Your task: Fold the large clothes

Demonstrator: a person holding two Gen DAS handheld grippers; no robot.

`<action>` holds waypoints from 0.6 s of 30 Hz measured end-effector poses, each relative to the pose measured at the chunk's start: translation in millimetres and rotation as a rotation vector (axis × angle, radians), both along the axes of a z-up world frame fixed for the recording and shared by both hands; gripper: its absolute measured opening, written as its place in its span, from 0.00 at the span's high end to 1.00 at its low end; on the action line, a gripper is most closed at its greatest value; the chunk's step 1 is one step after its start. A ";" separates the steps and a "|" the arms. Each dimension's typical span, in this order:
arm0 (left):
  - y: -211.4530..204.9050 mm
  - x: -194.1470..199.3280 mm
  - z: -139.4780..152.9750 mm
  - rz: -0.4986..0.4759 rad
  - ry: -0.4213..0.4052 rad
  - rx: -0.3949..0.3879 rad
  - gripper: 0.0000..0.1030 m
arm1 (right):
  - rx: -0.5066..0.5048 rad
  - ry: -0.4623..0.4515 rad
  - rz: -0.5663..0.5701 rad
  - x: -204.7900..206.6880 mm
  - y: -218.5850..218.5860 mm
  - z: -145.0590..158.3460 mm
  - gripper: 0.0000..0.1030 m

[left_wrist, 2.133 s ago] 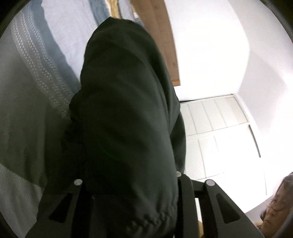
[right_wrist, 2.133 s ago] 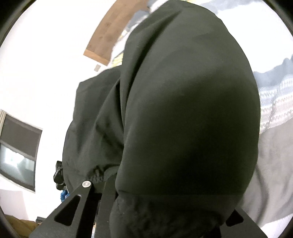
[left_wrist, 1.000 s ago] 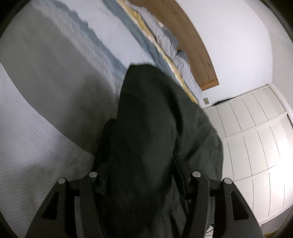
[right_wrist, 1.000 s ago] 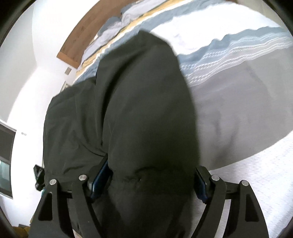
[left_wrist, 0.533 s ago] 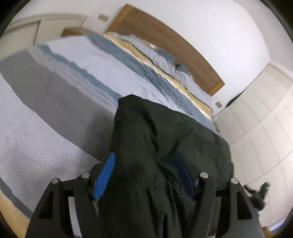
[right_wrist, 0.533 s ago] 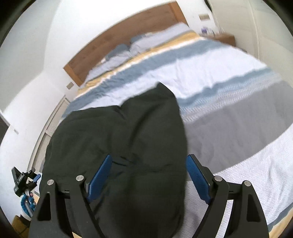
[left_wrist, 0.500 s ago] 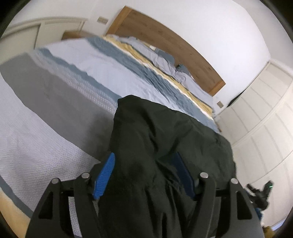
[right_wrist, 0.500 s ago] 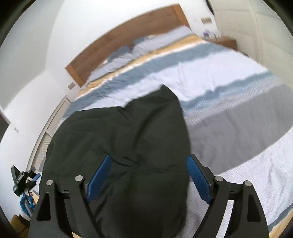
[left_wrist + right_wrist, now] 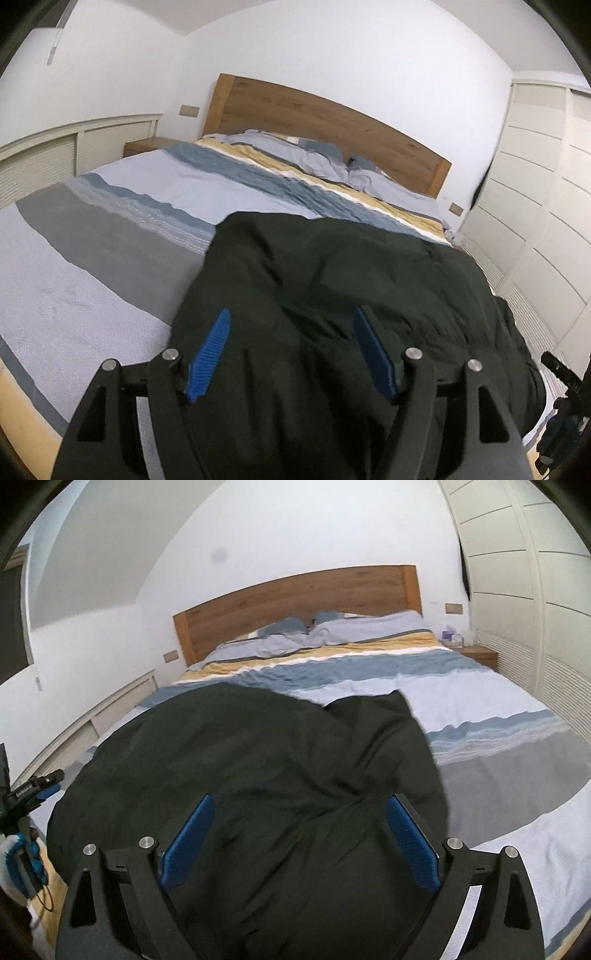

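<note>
A large black garment (image 9: 332, 288) lies spread over the near part of the striped bed (image 9: 110, 229); it also shows in the right wrist view (image 9: 258, 760). My left gripper (image 9: 291, 325) is open, its blue pads (image 9: 208, 350) wide apart just above the garment's near edge. My right gripper (image 9: 299, 812) is open too, blue pads (image 9: 412, 842) spread over the near hem. Neither holds cloth. The other gripper shows at the edge of each view (image 9: 29, 786).
The bed (image 9: 480, 709) has pillows (image 9: 332, 631) and a wooden headboard (image 9: 295, 602) at the far end. White wardrobe doors (image 9: 546, 206) stand on one side, a low slatted panel (image 9: 55, 151) and nightstand (image 9: 478, 653) on the others.
Both grippers lowered the hanging garment onto the bed, opened and let it go. The cloth now lies flat and the pads stand wider apart.
</note>
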State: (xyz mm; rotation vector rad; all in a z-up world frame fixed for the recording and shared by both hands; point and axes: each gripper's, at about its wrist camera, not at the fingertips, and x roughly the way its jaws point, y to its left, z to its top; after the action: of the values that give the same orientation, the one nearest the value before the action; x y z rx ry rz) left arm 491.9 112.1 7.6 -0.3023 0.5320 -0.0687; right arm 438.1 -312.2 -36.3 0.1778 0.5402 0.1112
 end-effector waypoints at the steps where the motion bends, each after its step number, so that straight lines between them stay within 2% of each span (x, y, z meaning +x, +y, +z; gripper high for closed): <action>1: -2.3 -2.6 1.0 0.002 -0.005 0.010 0.34 | -0.005 -0.004 -0.004 -1.6 2.3 -1.2 0.09; 8: -19.1 -15.9 6.2 -0.004 -0.061 0.060 0.33 | -0.027 -0.082 -0.046 -16.8 7.6 7.6 0.09; 12: -23.0 -21.5 10.6 -0.026 -0.073 0.067 0.33 | -0.027 -0.092 -0.046 -16.5 9.4 8.9 0.09; 18: -14.4 -22.7 21.4 -0.008 -0.071 0.062 0.33 | -0.047 -0.087 -0.064 -16.6 8.4 11.5 0.09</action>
State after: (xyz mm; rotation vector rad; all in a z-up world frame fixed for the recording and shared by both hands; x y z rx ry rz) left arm 469.2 97.7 29.0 -0.2362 0.4642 -0.0697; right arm 421.5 -303.8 -24.7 0.1437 0.4499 0.0437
